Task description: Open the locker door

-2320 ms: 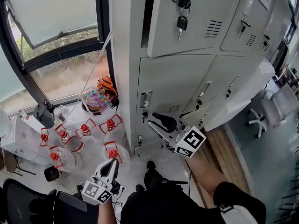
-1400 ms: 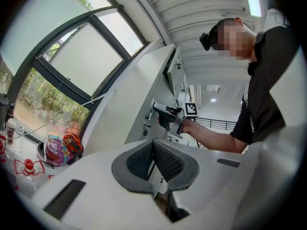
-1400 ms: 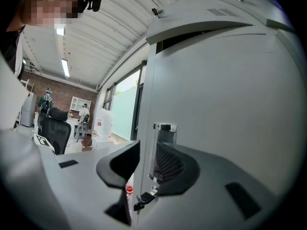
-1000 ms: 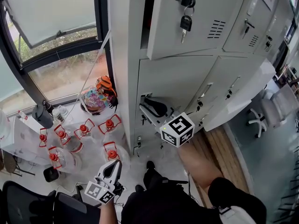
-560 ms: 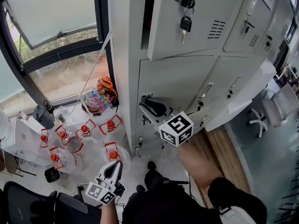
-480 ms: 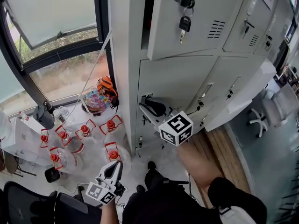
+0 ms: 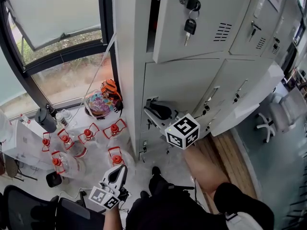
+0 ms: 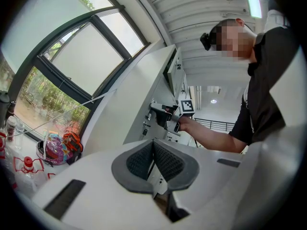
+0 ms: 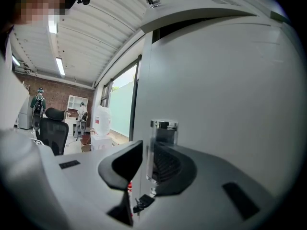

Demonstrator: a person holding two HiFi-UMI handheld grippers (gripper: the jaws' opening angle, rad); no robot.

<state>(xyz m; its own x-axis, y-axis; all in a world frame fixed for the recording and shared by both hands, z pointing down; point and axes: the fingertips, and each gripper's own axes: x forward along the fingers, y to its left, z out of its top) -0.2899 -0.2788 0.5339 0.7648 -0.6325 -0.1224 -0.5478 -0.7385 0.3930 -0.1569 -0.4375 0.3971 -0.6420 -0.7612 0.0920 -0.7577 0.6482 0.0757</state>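
The grey middle locker door (image 7: 184, 83) stands closed under an upper door that hangs ajar. Its chrome handle (image 9: 160, 145) sits at the door's left edge (image 7: 150, 103). My right gripper (image 7: 154, 112) is at that handle, and in the right gripper view (image 9: 148, 159) the handle stands between the two black pads, which press on it. The left gripper view also shows the right gripper (image 8: 165, 117) against the locker. My left gripper (image 7: 116, 172) hangs low over the floor, pads together (image 8: 153, 159), holding nothing.
A key bunch (image 7: 190, 25) hangs from the ajar upper door. Several water bottles with red handles (image 7: 88, 134) and a colourful bag (image 7: 101, 102) lie on the floor left of the lockers, by the window. A white office chair (image 7: 268, 120) stands at right.
Since the earliest frame my right gripper has gone up and left to the locker handle, and over the last second it has stayed there. The left gripper has hardly moved.
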